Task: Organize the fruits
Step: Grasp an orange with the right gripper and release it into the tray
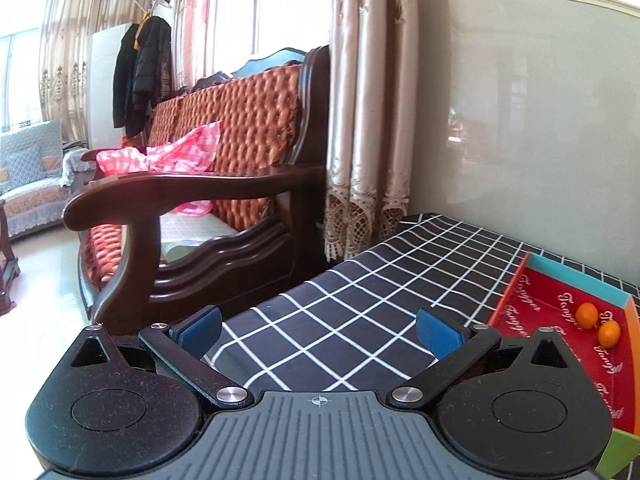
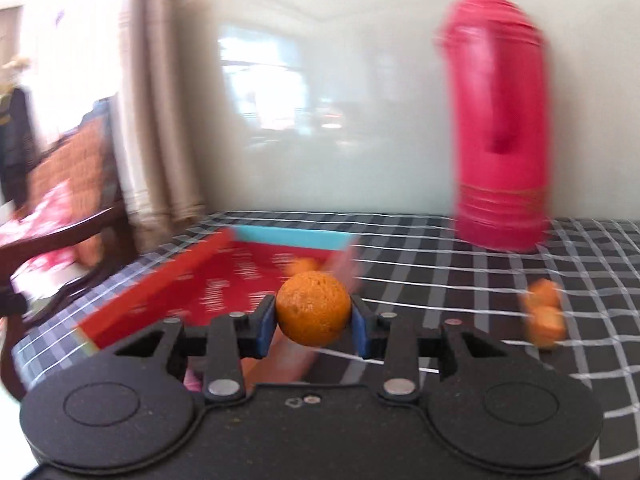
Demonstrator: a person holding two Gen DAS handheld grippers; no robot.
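Nearest, R view: right gripper (image 2: 313,322) has its blue fingers (image 2: 265,330) clamped on an orange (image 2: 313,307), one pad each side, fruit clear of the desk (image 2: 460,280). It sits just in front of the near corner of the red tray (image 2: 168,284), so this looks like the carry-to-tray step.

L view: left gripper (image 1: 319,328) is empty, fingers (image 1: 438,334) spread wide w/ only checked cloth between them, hovering over the desk's near-left part, not involved in the carry.

Progress, judged from how things lie: two oranges (image 1: 587,315) already lie in the tray, close together near its far-right side. One more is in the grip. Two loose oranges (image 2: 544,312) sit on the cloth to the right of the tray, touching or nearly so; blur makes it hard to tell. So roughly halfway: 2 in, 1 on the way, 2 left, as far as visible.

Room and edges: tray floor is mostly bare, so plenty of drop space on its left and middle. The tray's raised rim needs clearing before release. Farther back right, a tall pink thermos (image 2: 498,120) stands near the wall, well apart from the tray but beyond the loose fruit, so reaches there shouldn't swing high or deep. Desk's left edge drops off toward a wooden sofa (image 1: 224,184); the tray's left wall lies near that edge.
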